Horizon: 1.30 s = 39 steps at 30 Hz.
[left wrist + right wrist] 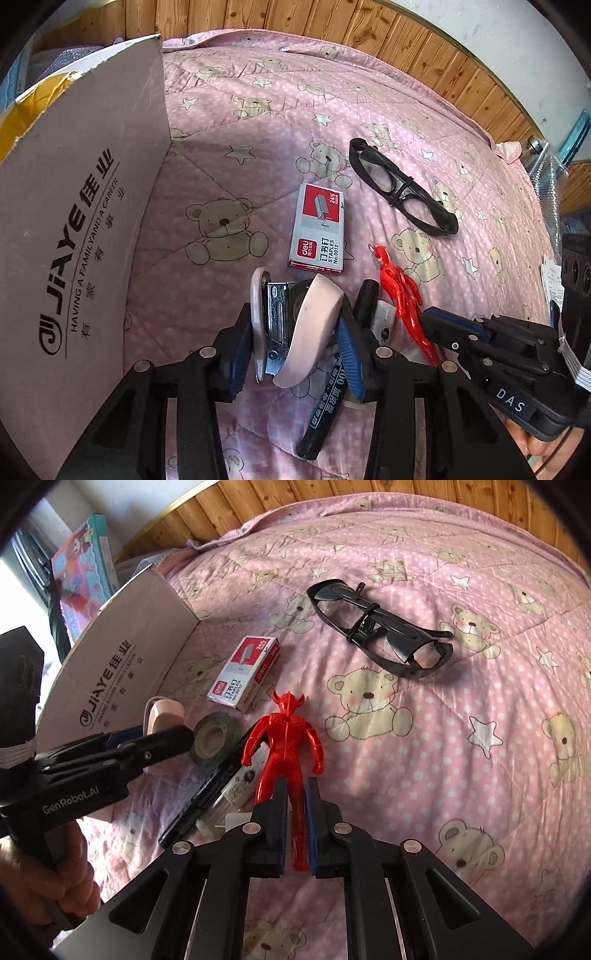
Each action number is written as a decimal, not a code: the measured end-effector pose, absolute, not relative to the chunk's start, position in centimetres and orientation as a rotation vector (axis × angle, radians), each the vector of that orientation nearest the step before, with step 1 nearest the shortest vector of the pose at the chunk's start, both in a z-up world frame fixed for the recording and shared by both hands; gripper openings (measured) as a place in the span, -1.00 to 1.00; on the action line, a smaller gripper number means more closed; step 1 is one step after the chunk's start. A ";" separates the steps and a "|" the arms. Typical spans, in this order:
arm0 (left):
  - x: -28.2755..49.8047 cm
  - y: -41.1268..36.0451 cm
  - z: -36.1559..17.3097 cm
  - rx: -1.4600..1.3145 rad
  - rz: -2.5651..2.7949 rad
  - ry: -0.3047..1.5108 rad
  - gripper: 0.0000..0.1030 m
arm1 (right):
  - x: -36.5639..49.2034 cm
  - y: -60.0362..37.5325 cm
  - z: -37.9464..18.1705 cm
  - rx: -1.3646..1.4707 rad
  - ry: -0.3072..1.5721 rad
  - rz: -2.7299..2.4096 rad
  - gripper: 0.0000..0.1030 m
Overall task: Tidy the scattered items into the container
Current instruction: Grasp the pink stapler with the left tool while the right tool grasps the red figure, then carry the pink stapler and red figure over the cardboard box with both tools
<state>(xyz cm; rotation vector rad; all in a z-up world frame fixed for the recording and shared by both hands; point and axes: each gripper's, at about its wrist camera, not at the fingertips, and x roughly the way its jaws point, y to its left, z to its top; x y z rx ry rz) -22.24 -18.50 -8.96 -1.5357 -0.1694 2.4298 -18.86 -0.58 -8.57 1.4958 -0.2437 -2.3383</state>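
My left gripper [293, 332] is shut on a pink stapler [314, 325], held on edge just above the bed, beside the open cardboard box [74, 240]. In the right wrist view the same left gripper [184, 738] and stapler [164, 712] show next to the box [122, 657]. My right gripper [297, 805] is shut on the legs of a red toy figure [286, 738], whose head points away. Loose on the pink quilt lie a staples box [245, 674], black glasses [380, 627], a green tape roll [214, 742], a black marker [207, 797] and a white tube [236, 786].
The box's near flap [122, 110] stands up at the left, with yellow packing [33, 110] inside. A wooden headboard [332, 18] borders the bed's far side. A colourful box [81, 561] stands past the bed edge. A hand [55, 878] holds the left gripper's handle.
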 end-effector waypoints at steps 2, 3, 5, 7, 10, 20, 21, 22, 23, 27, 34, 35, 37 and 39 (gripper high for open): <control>-21.9 -18.8 -8.5 -1.525 2.434 -0.179 -0.14 | -18.3 -0.2 -8.1 1.485 -0.284 -2.345 -0.82; -21.7 -18.9 -8.3 -1.519 2.433 -0.183 -0.14 | -18.2 0.1 -7.8 1.480 -0.313 -2.347 -0.82; -21.4 -19.1 -8.0 -1.511 2.435 -0.192 -0.14 | -17.8 0.6 -7.4 1.469 -0.363 -2.352 -0.82; -21.2 -19.2 -7.5 -1.497 2.437 -0.197 -0.14 | -17.5 1.1 -7.0 1.461 -0.396 -2.363 -0.83; -20.9 -19.4 -6.6 -1.480 2.447 -0.200 -0.14 | -16.9 1.4 -6.5 1.448 -0.438 -2.367 -0.83; -18.2 -19.6 -3.8 -1.416 2.481 -0.160 -0.14 | -12.8 1.9 -5.5 1.435 -0.443 -2.422 -0.83; -17.8 -19.6 -3.5 -1.409 2.482 -0.156 -0.15 | -12.3 2.1 -5.5 1.438 -0.451 -2.423 -0.83; -17.4 -19.6 -3.2 -1.404 2.486 -0.156 -0.15 | -11.7 2.3 -5.6 1.438 -0.461 -2.426 -0.83; -17.0 -19.6 -3.0 -1.399 2.484 -0.156 -0.15 | -11.2 2.6 -5.6 1.442 -0.474 -2.425 -0.83; -15.6 -19.4 -2.2 -1.386 2.488 -0.141 -0.15 | -9.7 3.0 -4.9 1.420 -0.507 -2.430 -0.83; -13.4 -19.6 0.1 -1.351 2.554 -0.075 -0.15 | -7.8 2.2 -2.3 1.344 -0.477 -2.452 -0.83; -13.0 -19.7 0.5 -1.345 2.567 -0.068 -0.15 | -7.5 2.0 -2.1 1.337 -0.472 -2.454 -0.83; -12.4 -20.0 1.2 -1.328 2.590 -0.059 -0.15 | -7.0 1.7 -1.6 1.327 -0.465 -2.455 -0.83; -11.7 -20.4 1.9 -1.311 2.605 -0.059 -0.15 | -6.3 1.4 -1.1 1.308 -0.459 -2.458 -0.83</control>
